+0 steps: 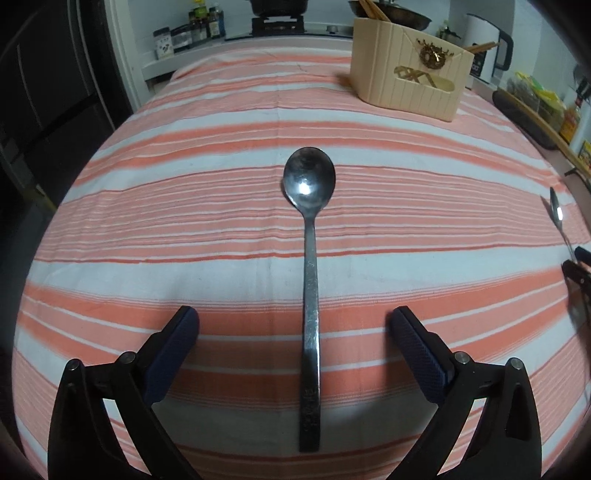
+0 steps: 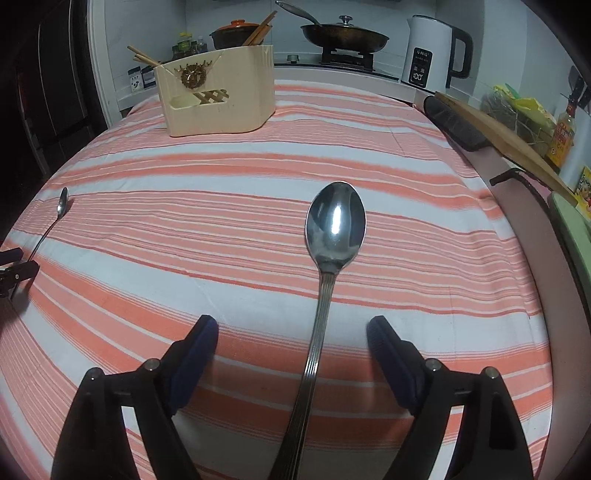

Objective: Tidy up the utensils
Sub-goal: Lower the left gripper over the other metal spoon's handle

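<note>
A flat-handled steel spoon (image 1: 310,295) lies on the striped cloth, bowl pointing away, its handle between the fingers of my open left gripper (image 1: 293,321). A ribbed-handled steel spoon (image 2: 325,288) lies likewise between the fingers of my open right gripper (image 2: 291,328). Neither gripper's pads touch its spoon. A cream utensil holder (image 1: 406,74) with chopsticks in it stands at the far side of the table; it also shows in the right wrist view (image 2: 218,96). Each view shows the other spoon (image 1: 557,212) (image 2: 61,205) at its edge.
The table wears an orange-and-white striped cloth (image 2: 184,229). Behind it is a stove with a pan (image 2: 343,35), a white kettle (image 2: 432,55) and spice jars (image 1: 199,26). A wooden board (image 2: 509,147) and bottles stand along the right edge.
</note>
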`<state>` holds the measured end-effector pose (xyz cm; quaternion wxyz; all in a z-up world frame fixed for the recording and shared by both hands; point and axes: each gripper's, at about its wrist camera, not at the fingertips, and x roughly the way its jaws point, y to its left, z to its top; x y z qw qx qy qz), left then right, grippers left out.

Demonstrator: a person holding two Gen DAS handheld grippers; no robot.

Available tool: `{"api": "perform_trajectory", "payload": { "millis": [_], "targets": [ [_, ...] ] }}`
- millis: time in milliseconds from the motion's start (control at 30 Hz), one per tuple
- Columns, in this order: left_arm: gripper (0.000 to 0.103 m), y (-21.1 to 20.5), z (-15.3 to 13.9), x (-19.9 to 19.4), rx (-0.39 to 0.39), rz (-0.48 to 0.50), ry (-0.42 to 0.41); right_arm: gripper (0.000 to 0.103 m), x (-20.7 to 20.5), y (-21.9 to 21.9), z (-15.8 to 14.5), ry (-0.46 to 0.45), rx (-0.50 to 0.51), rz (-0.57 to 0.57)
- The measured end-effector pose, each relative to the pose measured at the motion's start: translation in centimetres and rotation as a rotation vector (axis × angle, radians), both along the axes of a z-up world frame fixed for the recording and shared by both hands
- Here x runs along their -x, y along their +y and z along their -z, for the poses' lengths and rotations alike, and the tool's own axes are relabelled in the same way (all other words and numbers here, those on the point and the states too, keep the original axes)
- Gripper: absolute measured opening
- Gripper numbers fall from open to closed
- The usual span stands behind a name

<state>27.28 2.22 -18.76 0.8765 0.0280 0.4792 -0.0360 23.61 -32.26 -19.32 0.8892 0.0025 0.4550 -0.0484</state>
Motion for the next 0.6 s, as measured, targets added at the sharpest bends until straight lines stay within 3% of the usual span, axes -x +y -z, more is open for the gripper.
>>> {"api": "perform_trajectory", "payload": {
  "millis": [133,333,600],
  "targets": [
    [0.103,-0.2,0.0,-1.5,-0.005,0.013,0.022,0.090,-0.9,-0.5,0.0,0.008,-0.004,-0.007],
    [0.103,-0.1,0.2,-1.8,0.007,0.027,-0.041,0.090,-2.9,-1.4,0.0,0.010,-0.001,0.005],
    [0.103,-0.6,-0.1,-1.9,-0.027,0.023,-0.062,0.090,-4.3,-2.0,0.2,0.000,0.001,0.014]
  ]
}}
